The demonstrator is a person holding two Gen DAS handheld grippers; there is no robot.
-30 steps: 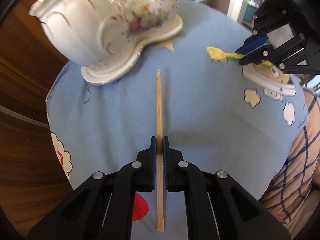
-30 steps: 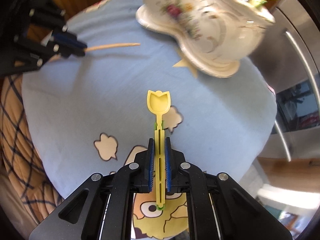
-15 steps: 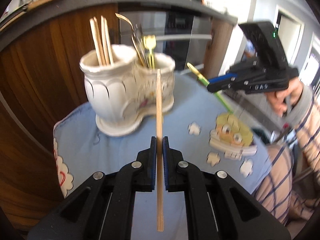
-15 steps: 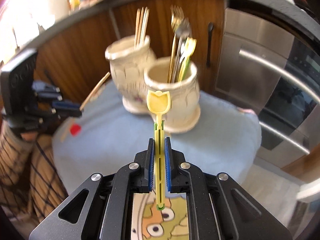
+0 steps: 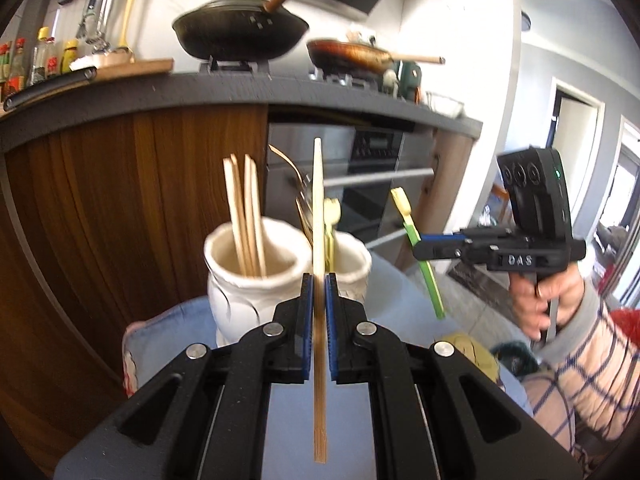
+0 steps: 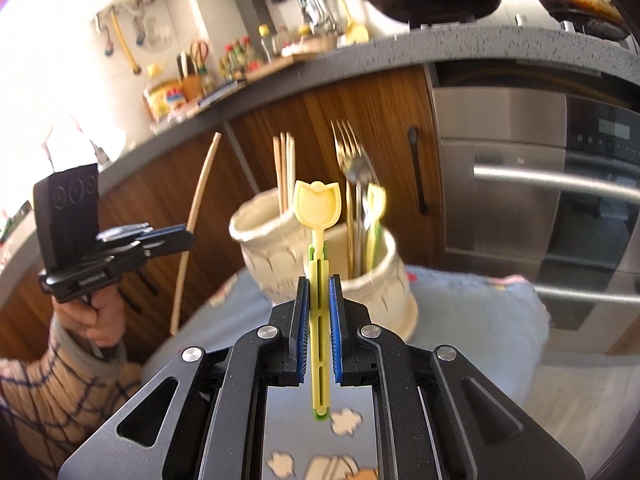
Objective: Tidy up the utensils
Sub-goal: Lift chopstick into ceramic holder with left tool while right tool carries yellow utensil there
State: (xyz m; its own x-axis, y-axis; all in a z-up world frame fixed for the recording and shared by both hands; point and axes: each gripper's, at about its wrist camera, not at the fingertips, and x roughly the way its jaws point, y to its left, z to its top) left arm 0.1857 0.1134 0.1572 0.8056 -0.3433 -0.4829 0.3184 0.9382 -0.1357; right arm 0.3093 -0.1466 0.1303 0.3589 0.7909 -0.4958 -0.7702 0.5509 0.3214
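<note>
My left gripper (image 5: 319, 280) is shut on a wooden chopstick (image 5: 318, 184) and holds it upright, in front of the white two-cup ceramic holder (image 5: 244, 280). The holder's left cup holds several chopsticks (image 5: 244, 216); its right cup holds metal cutlery (image 5: 304, 208). My right gripper (image 6: 319, 284) is shut on a yellow and green plastic spoon (image 6: 318, 204), raised and pointing at the holder (image 6: 372, 284). Each gripper shows in the other's view: the right one (image 5: 424, 240) to the right, the left one (image 6: 184, 236) to the left.
The holder stands on a round table with a blue cartoon-print cloth (image 6: 460, 320). Behind it are wooden cabinets (image 5: 120, 200), a steel oven (image 6: 540, 200) and a counter with pans (image 5: 240, 36). The person's checked sleeves show at the frame edges.
Both grippers have risen and tilted up from looking down at the table to looking level at the holder, each still holding its utensil.
</note>
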